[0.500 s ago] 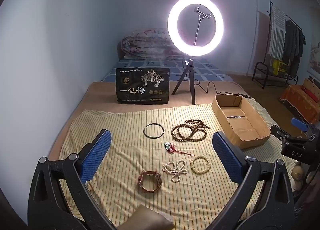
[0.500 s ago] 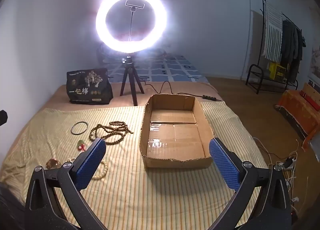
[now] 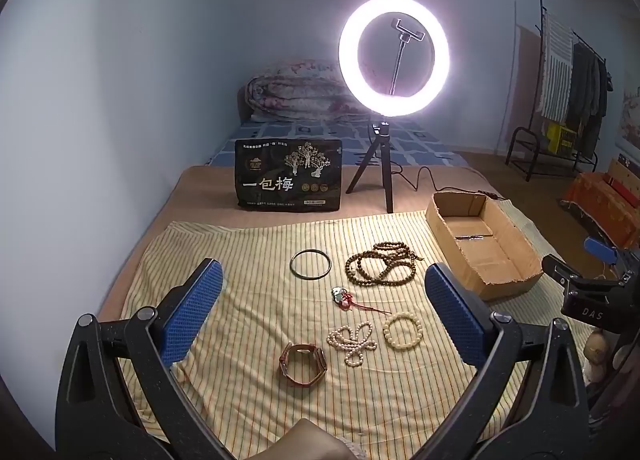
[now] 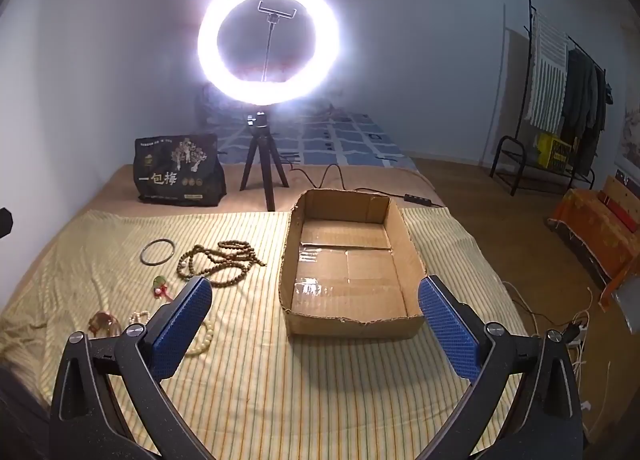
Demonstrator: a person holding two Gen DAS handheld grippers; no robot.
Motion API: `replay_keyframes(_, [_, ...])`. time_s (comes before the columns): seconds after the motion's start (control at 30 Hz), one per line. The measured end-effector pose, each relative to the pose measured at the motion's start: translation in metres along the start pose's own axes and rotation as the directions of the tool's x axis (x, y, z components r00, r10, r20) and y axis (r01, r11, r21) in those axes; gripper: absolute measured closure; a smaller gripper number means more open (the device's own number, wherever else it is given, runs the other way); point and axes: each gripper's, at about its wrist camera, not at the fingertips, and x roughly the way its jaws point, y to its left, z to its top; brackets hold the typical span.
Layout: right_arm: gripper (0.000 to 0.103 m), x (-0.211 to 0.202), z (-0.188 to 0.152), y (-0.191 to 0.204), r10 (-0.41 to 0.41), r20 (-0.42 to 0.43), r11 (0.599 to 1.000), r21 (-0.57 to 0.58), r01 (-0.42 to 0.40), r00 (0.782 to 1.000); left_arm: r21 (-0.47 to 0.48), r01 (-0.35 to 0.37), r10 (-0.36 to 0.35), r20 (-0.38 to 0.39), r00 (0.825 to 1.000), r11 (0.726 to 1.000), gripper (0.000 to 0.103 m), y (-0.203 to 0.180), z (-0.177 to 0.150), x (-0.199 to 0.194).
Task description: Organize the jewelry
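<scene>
On the striped cloth, from left: dark bangle, watch, pearls, wooden beads, then the empty cardboard box at right. My left tongs and right tongs gape wide, holding nothing. Nothing's sorted yet; next I'd lower onto one piece.

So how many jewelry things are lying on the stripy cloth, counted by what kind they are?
Bead strings: 3, namely brown bead necklace, white pearl strand, cream bead bracelet
Dark bangle: 1
Brown strap watch: 1
Red-corded charm: 1
Total: 6
</scene>
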Motion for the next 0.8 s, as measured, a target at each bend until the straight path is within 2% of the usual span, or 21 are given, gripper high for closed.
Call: replay_keyframes(0.8, [0.001, 0.0010, -0.0010, 0.0003, 0.001, 0.001, 1.000, 0.001, -0.001, 1.000, -0.003, -0.001, 0.001, 0.001, 1.000, 1.000, 0.000, 0.0013, 0.0056, -0.0025])
